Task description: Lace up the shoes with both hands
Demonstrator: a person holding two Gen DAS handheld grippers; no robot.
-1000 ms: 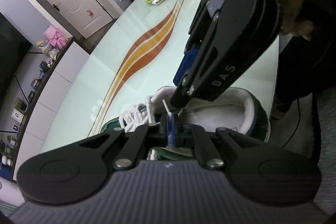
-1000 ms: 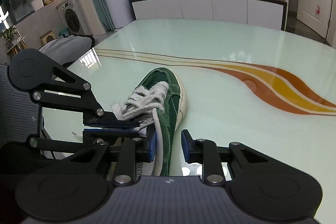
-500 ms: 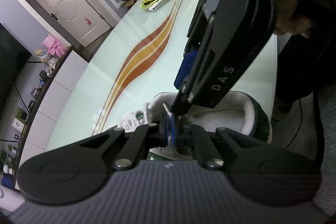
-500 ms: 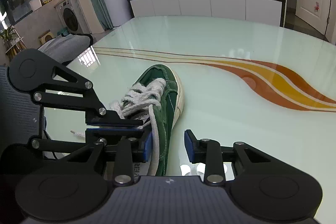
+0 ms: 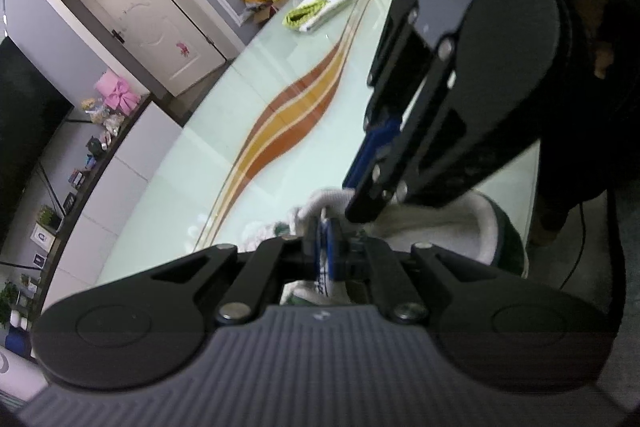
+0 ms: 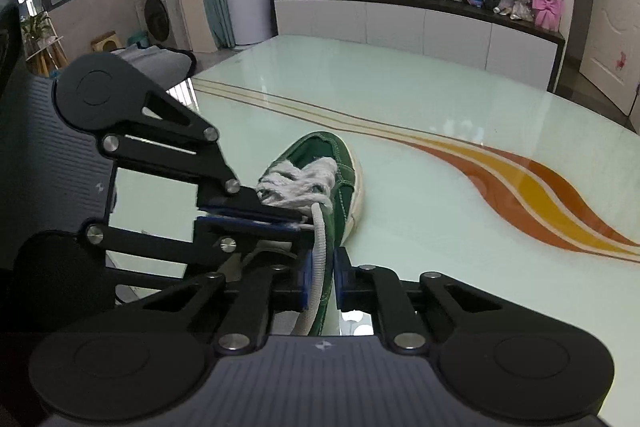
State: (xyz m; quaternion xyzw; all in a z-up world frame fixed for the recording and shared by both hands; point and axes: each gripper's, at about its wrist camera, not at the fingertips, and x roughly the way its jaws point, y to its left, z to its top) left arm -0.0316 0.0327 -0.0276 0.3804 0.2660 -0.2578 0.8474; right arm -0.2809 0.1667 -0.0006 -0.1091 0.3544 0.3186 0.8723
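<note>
Resting on a glossy pale-green desk [image 6: 440, 115] with orange swirls, the shoe [image 6: 336, 167] lies toe toward a TV cabinet [image 6: 420, 23]; left gripper [image 5: 329, 247] pinches lace [image 6: 320, 247], right gripper [image 6: 322, 279] narrow around it.

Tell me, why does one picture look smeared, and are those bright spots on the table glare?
Left wrist view: soft and motion-blurred around the shoe and lace, with room lines bowed by the fisheye lens. Right wrist view: sharper; the glossy table mirrors the room, and small bright reflections show near the right gripper.
</note>
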